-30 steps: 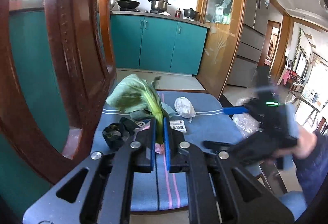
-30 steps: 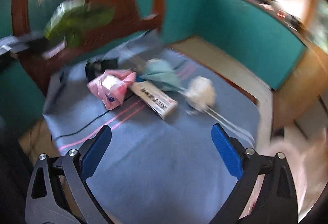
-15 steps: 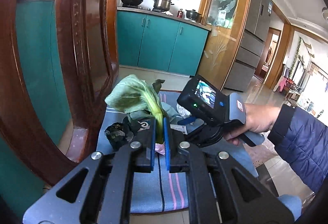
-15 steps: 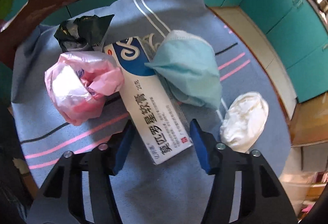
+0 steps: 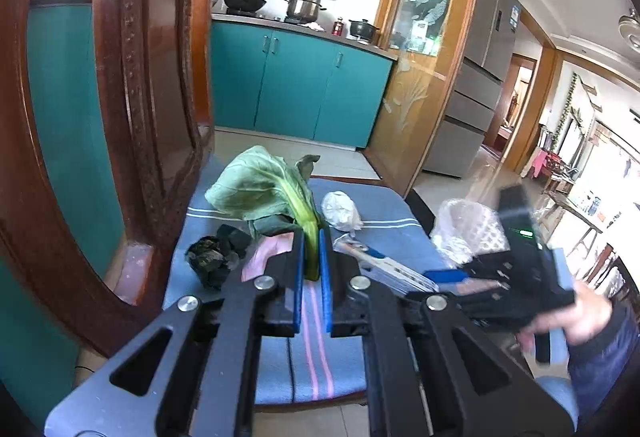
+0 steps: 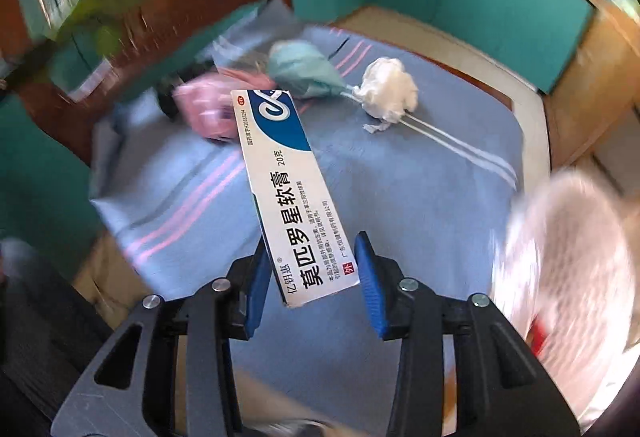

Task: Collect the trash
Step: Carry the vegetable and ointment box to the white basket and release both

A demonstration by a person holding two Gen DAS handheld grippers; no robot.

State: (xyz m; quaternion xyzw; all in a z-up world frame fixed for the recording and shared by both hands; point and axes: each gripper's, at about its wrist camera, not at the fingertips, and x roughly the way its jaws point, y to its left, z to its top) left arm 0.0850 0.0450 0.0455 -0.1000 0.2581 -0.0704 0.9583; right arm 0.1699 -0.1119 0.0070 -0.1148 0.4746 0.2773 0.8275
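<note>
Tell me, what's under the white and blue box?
Under the box, gripped by the closing right gripper, only the striped blue cushion shows. The part beneath the box stays hidden.

left wrist: level, kitchenward | right wrist: steep, close — shared: cushion (image 5: 372,205)

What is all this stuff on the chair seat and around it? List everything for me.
vegetable leaf: one, green, pinched by its stalk in the left gripper
ointment box: one, white and blue, lifted, between the right gripper's fingers
face mask: one, pale teal, on the cushion
tissue wad: one, white, beside the mask
pink bag: one, crumpled, on the cushion
black wrapper: one, crumpled, near the chair back
cushion: one, blue with pink and white stripes
clear bag: one, right of the seat
left gripper: shut on the stalk
right gripper: jaws closing around the box
</note>
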